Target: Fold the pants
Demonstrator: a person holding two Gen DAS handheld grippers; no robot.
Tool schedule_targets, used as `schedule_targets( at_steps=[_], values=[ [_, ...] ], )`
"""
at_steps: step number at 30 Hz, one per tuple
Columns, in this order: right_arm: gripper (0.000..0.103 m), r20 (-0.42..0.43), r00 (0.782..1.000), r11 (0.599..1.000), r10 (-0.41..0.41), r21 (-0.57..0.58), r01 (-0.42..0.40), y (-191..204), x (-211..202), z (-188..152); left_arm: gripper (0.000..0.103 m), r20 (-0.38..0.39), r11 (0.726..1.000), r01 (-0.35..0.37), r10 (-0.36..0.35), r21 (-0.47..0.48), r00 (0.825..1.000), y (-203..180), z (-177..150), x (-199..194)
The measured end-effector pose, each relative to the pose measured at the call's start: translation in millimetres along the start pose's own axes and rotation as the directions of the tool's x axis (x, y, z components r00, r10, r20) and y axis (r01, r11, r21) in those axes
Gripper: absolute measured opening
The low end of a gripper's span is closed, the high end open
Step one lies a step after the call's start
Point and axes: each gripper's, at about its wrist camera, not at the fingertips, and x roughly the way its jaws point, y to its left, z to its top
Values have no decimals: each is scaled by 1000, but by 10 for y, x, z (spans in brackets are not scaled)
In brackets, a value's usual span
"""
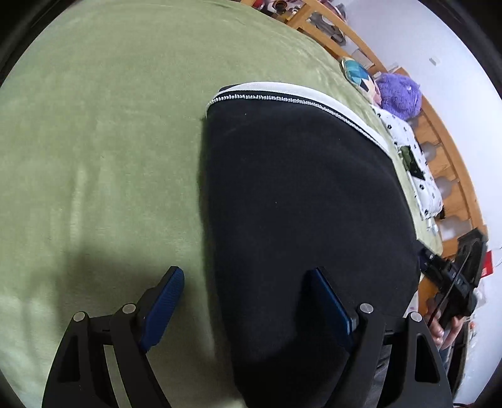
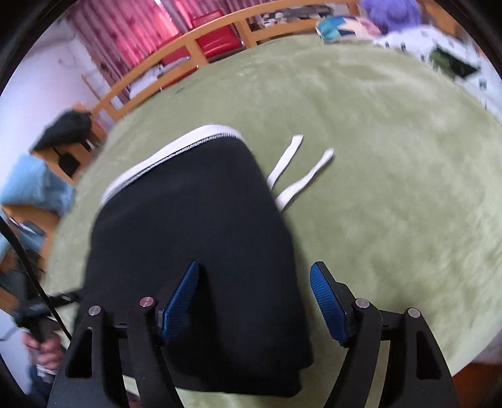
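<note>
Black pants with a white waistband lie flat on the green bed cover. In the right wrist view the pants show two white drawstrings trailing to the right of the waistband. My left gripper is open, above the pants' near left edge, one finger over the cover and one over the cloth. My right gripper is open above the pants' near right edge. Neither holds anything. The right gripper also shows at the far right of the left wrist view.
A purple plush toy, a blue patterned cushion and a white dotted blanket lie along the bed's far side by the wooden frame. Red curtains and a blue cloth lie beyond the bed.
</note>
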Motion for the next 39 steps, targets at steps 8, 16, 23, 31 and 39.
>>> schedule_targets(
  at_steps=[8,16,23,31,39],
  values=[
    [87,-120,979,981,167,116,-153,-108,398,23,83,-1,998,67,-67,-17,998,-116,135,209],
    [68,-49,995,996,84,34,-83,130,266,-26,40,15,999,51,-51,-2,999,-223,193,196],
    [25,51,996,997,73,36,-75,381,-39,-46,21,52,989,141,-142,35,988,-154,287,-189],
    [21,138,990,1000,15,-27,-12,1090,-152,8,20,95,986,129,-139,104,986,110,639,-705],
    [17,102,989,986,109,-139,-95,2147,315,-126,20,172,996,14,-29,89,985,972,806,-1478]
  ],
)
